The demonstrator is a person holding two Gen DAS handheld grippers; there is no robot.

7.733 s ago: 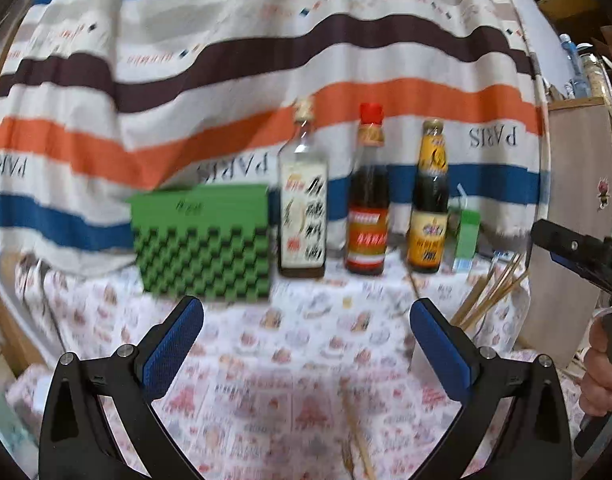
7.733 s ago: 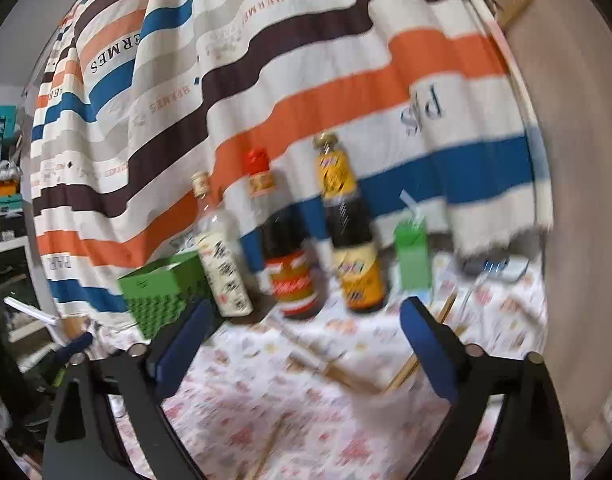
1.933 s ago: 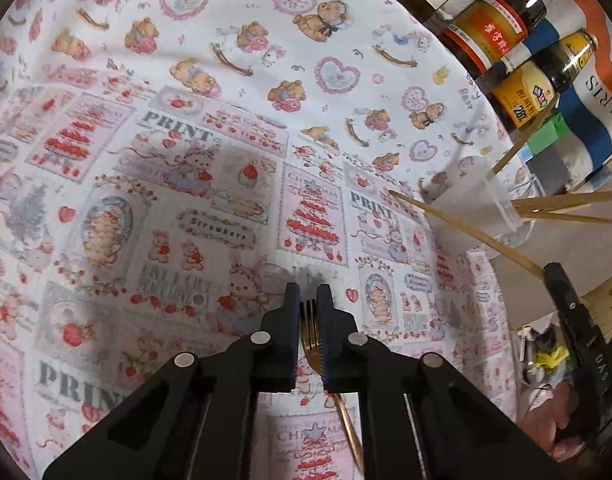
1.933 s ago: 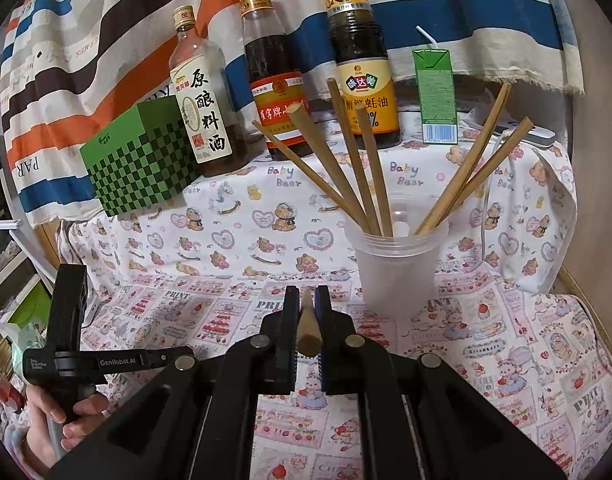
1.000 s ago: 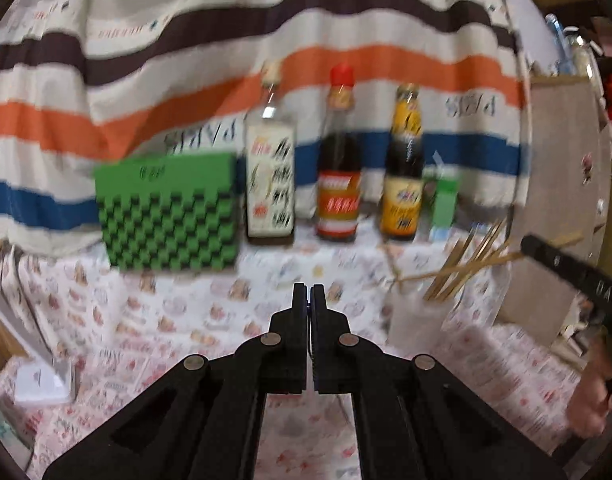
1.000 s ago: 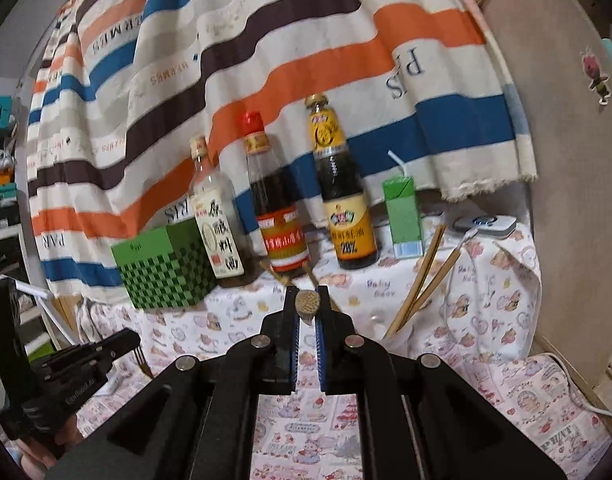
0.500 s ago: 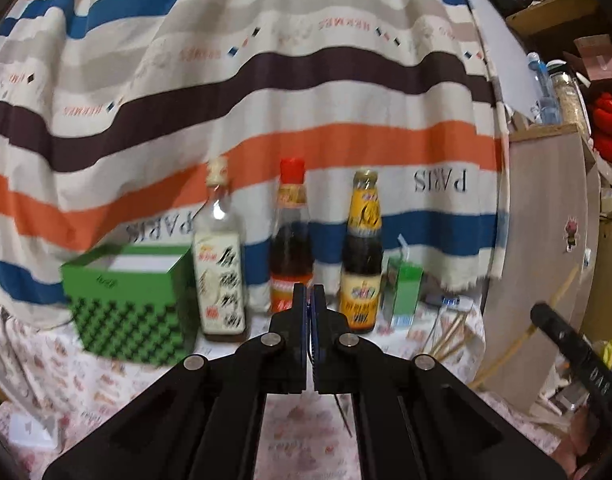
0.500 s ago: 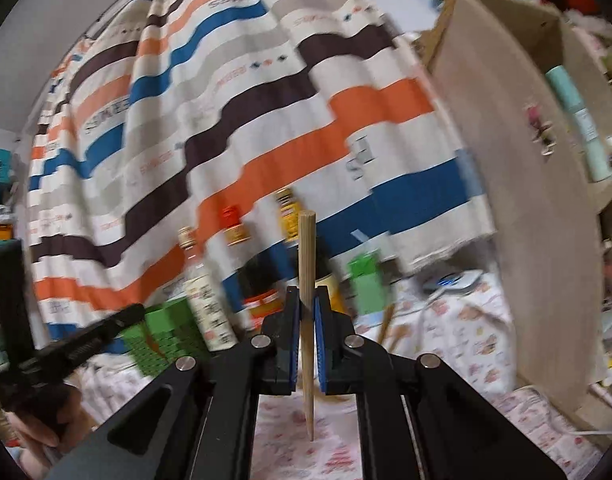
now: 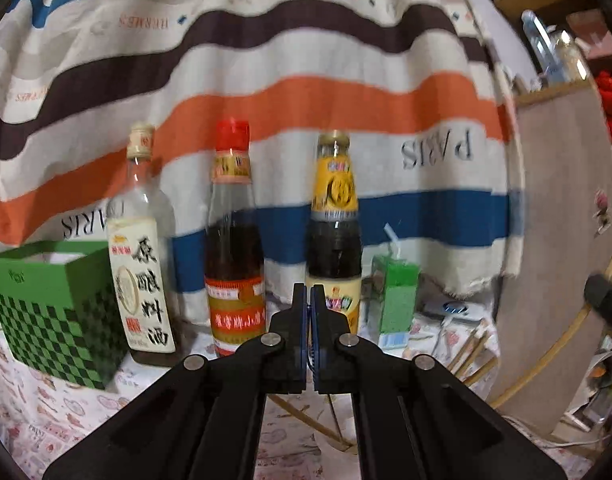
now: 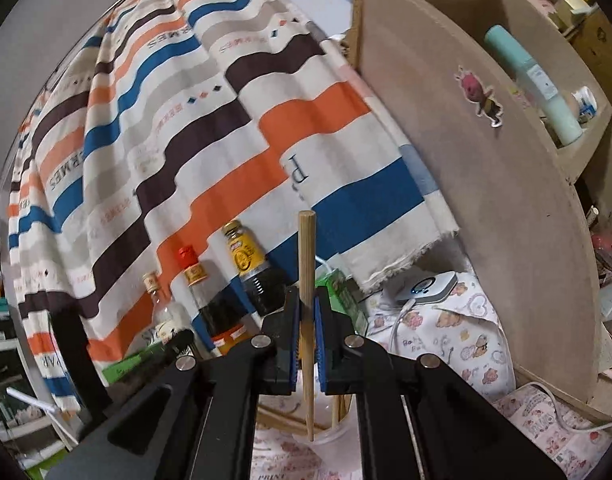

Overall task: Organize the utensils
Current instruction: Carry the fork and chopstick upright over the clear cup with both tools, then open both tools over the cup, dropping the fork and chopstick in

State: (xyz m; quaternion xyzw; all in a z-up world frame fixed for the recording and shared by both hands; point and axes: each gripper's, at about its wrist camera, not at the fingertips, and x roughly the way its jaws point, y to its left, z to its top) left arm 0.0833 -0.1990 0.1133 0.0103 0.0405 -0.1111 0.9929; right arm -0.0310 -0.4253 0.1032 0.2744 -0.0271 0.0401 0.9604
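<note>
Right wrist view: right gripper (image 10: 305, 312) clamps a chopstick (image 10: 307, 276) upright, tip just over the cup (image 10: 326, 438) below the fingers; released off-centre, it could miss the rim. Left gripper (image 9: 308, 312) is pressed nearly closed; contents unclear.

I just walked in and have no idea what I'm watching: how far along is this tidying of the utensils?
Partly done. Several chopsticks already stand in the clear cup. In hand: the right gripper pinches one upright chopstick, tip down just above the cup. The left gripper is closed, with a thin fork hanging below it. Left: drop both in; one stick lies on the tablecloth.
</note>
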